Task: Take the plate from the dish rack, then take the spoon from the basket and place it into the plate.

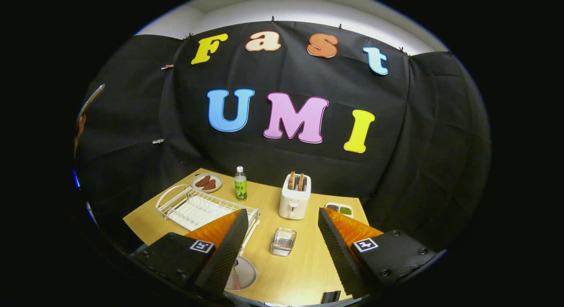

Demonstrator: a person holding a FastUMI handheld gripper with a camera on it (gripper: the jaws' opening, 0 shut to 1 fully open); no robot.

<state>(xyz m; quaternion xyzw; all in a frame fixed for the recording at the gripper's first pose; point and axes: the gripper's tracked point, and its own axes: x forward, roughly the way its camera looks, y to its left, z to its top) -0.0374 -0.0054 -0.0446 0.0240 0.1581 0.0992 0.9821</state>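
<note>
On the pale wooden surface [304, 263], just by the left finger at about seven o'clock, lies a grey round plate [245, 271] with a thin utensil, likely the spoon [236, 278], resting on it, though the finger hides much of both. The gripper [282, 241] hangs above with its jaws released and wide apart, holding nothing. I judge the plate stiff, smooth and breakable, best taken by its rim; the spoon light, thin and slippery, best pinched across its handle. A white wire dish rack [198, 205] stands at ten o'clock, with no plate visible in it, and a small clear square glass dish [283, 241] sits between the fingers just ahead. Beyond, at twelve o'clock, a white toaster [294, 201] holds two slices; a green-labelled bottle [240, 183] and a plate of brown food [206, 182] sit further back at eleven, a small divided tray [339, 209] at one o'clock. Black cloth walls the booth.
</note>
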